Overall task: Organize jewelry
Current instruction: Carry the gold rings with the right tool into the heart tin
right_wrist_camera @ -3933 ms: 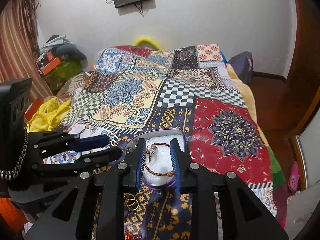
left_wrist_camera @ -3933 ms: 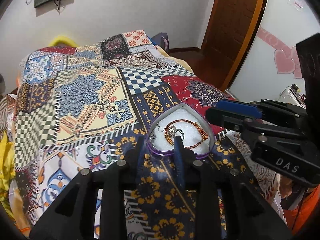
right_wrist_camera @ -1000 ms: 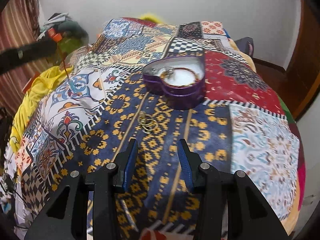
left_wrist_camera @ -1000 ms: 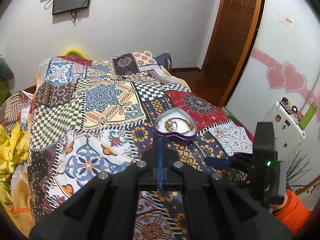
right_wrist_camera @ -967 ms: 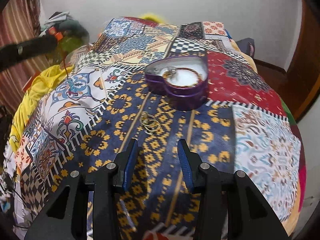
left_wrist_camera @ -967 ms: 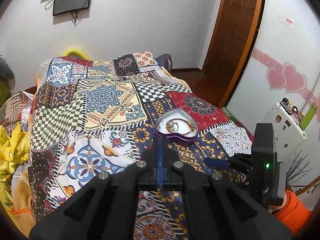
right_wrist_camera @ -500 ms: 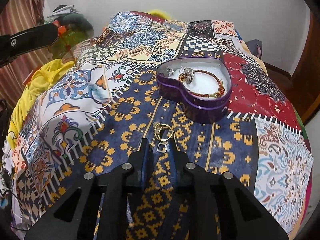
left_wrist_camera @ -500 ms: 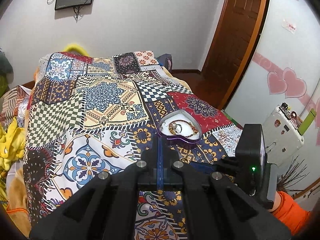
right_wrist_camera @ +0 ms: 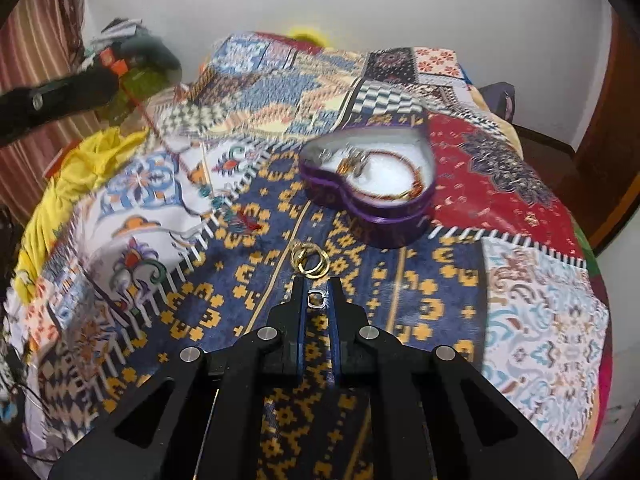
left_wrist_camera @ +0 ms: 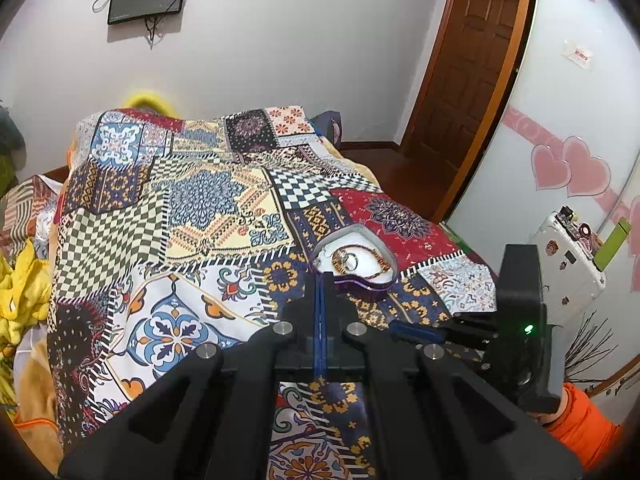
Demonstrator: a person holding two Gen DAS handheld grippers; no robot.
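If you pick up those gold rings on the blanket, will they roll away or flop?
The gold rings look like thin metal hoops, so probably stiff, not floppy. They seem looped together and lie flat on the soft quilt, so rolling seems unlikely. They are small and shiny, so they might slip out of the right claw, which now pinches a small silver ring.

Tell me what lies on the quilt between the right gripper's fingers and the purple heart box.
Gold rings lie on the quilt between right gripper and heart box, seen in the right wrist view.

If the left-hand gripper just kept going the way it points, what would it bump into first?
Most likely the purple heart-shaped box. The left gripper, jaws shut and empty, points down toward the box's near wall. Depth is hard to judge, so it might meet the patchwork bedspread just short of it.
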